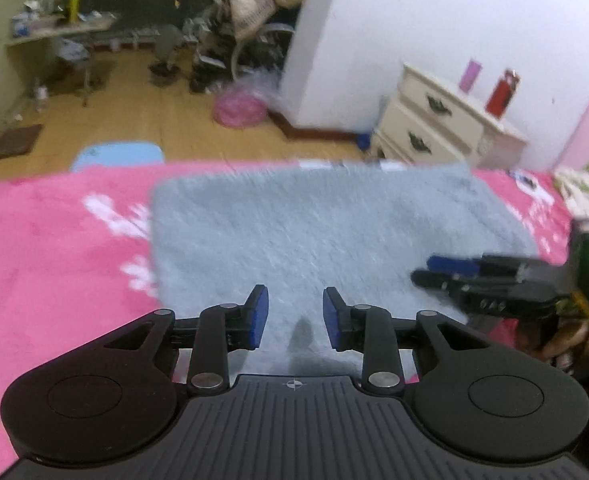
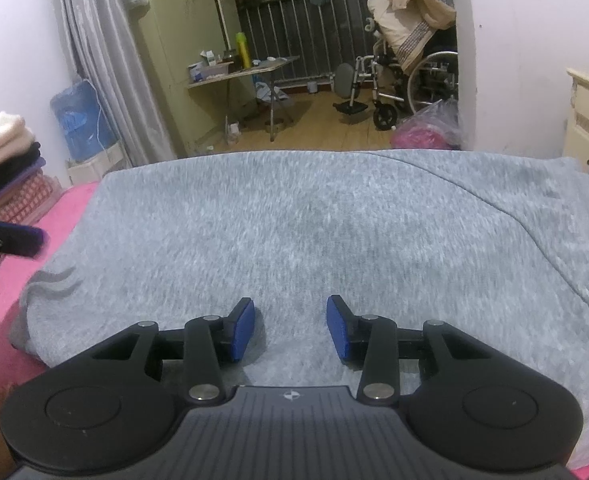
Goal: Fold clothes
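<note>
Both the left fingers (image 1: 295,316) and right fingers (image 2: 290,328) stand spread with nothing between them, over a grey garment (image 2: 314,224) lying flat across the pink bed (image 1: 54,248), reaching its far edge.

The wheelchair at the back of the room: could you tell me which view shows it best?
The right wrist view: the wheelchair is sharp there, wheels and footrest visible under piled bedding. The left wrist view shows it only blurred and smaller.
</note>
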Demonstrator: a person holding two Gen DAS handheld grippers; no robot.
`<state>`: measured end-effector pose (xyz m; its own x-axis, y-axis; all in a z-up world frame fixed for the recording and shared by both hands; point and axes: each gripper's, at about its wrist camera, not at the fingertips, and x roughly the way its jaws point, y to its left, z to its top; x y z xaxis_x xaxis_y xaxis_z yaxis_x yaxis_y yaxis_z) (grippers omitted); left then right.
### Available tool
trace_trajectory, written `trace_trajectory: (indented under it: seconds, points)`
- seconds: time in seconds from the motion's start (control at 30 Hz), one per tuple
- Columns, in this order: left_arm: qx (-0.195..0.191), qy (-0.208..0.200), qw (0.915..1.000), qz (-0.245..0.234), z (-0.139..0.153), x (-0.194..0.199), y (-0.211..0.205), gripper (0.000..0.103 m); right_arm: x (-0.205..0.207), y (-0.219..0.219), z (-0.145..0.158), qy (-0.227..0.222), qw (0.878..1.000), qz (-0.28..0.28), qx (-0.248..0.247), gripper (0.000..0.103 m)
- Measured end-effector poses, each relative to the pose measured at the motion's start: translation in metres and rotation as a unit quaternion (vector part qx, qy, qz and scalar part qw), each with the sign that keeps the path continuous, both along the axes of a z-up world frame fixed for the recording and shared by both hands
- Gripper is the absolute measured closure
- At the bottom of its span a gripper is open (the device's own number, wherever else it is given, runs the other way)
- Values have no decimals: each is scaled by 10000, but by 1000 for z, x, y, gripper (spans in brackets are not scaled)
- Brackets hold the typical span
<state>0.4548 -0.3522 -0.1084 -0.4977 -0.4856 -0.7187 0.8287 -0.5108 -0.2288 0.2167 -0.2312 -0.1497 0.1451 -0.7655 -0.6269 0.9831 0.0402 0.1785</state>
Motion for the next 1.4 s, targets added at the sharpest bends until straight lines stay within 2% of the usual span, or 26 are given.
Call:
trace_trajectory:
  seconds: [0.1,0.13,0.23,0.33,0.43,0.47,0.5,0.57,0.63,0.83,1.0,1.13,1.4]
  points:
    - [-59,-336,9994,-33,-23,-12,3,71,1,0,0,58,10000,36,1,60]
    - [-152,-327,9993,-30,-24,-13,6,67,1,0,0,66,10000,38,-11,60]
    - [-168,-216,9996,59,-24,-11,8,66,1,-2,4,69,9999,30,113,59]
    - [-22,-68,9998,211,-23,-7,6,66,1,-11,20,77,9992,2,404,35]
    - [17,-69,9996,277,-20,-6,6,65,-8,-14,35,444,9982,-361,179,29]
    - [7,-90,9996,280,-19,-7,7,65,-13,-15,38,545,9971,-505,144,23]
    - [-7,-117,9995,279,-19,-7,8,65,-20,-18,35,615,9953,-711,246,20]
    - [-2,-155,9994,294,-18,-9,9,64,-35,-23,23,742,9895,-1093,594,7]
    - [39,-147,9994,311,-17,-10,8,61,-40,-26,6,792,9881,-1017,836,0]
    - [127,-316,9994,82,-13,-20,6,42,-42,-31,8,722,9843,-1116,1163,0]
    - [408,-436,9982,-102,-11,-30,-2,25,-44,-30,10,731,9842,-1091,1188,0]
    - [754,-332,9965,-119,-10,-34,-10,2,-42,-32,11,790,9853,-969,1163,0]
    - [790,-989,9919,-51,-10,-57,-9,0,-41,-27,8,824,9870,-957,992,0]
